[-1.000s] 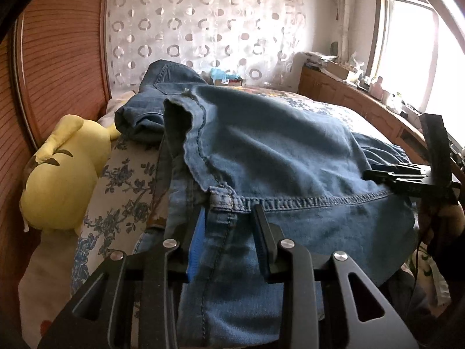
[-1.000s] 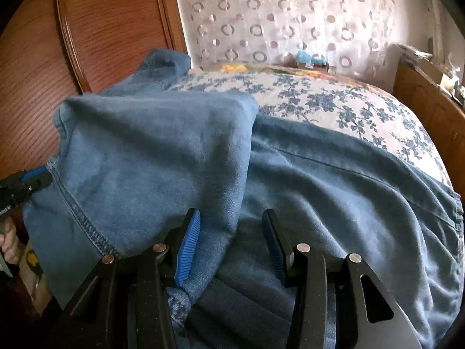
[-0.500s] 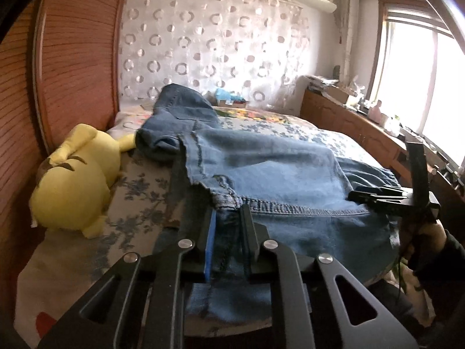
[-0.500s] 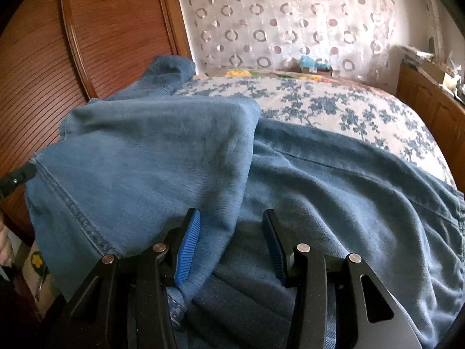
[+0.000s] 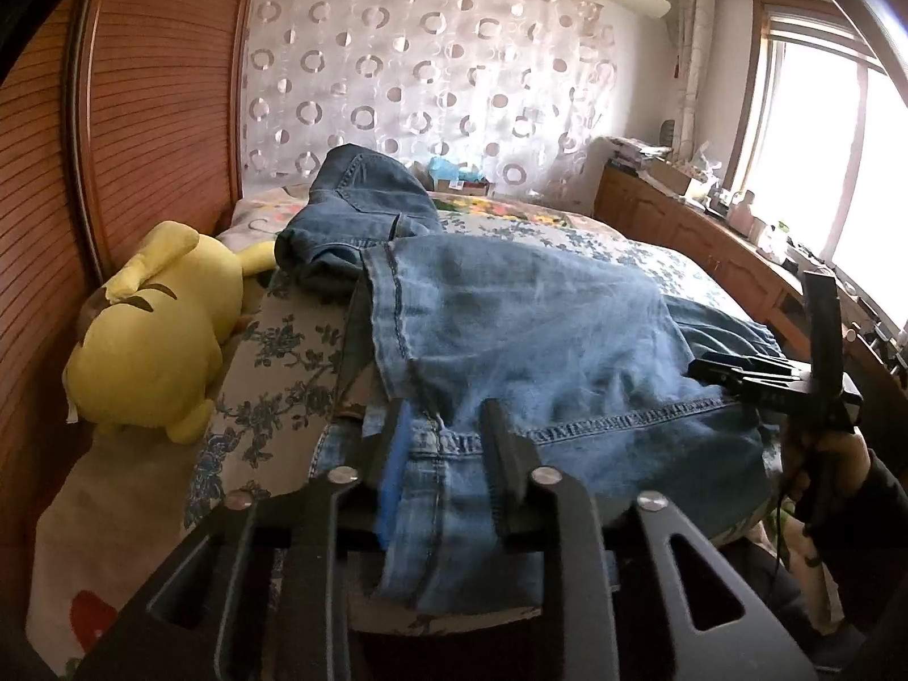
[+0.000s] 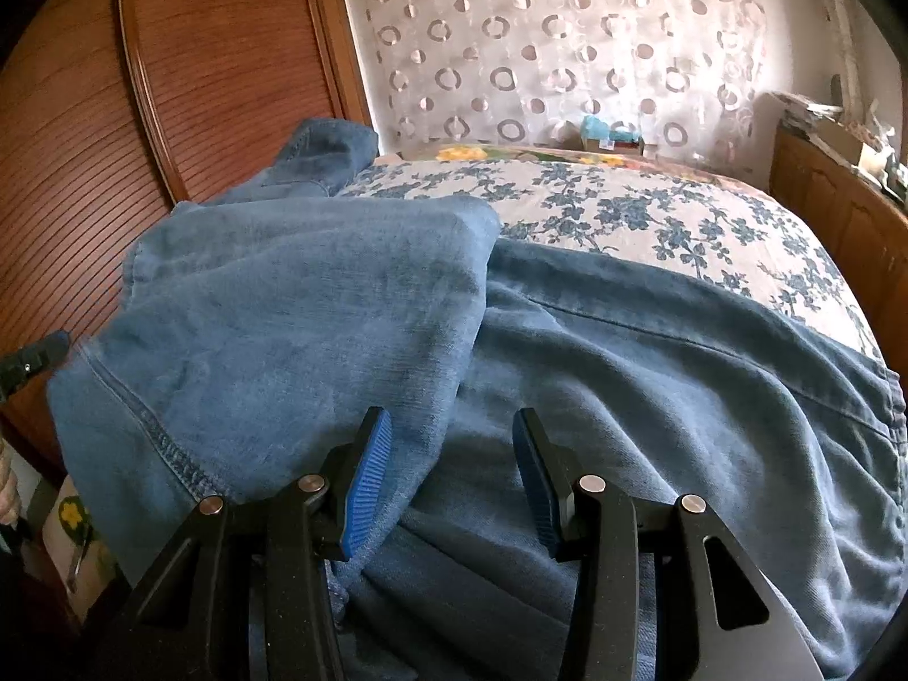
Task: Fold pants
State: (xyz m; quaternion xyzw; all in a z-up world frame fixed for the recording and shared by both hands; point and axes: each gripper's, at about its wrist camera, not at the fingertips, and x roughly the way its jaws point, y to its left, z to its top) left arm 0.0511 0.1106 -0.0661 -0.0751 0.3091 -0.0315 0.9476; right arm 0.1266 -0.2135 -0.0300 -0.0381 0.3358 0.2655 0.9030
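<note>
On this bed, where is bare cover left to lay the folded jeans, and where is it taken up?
Bare floral bedspread lies beyond the jeans, toward the circle-patterned curtain and the wooden cabinets. A narrow strip lies between the jeans and the yellow plush toy. The headboard side is crowded by toy and bunched denim.

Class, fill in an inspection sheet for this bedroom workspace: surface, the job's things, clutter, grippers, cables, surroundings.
Surface: bed with floral cover.
Job's things: jeans spread on the bed, one part folded over.
Clutter: yellow plush beside the jeans; small boxes at the far edge.
Grippers: left gripper open around the denim hem; right gripper open over the jeans.
Cables: nothing seen.
Surroundings: wooden headboard, patterned curtain, window, cabinets.
</note>
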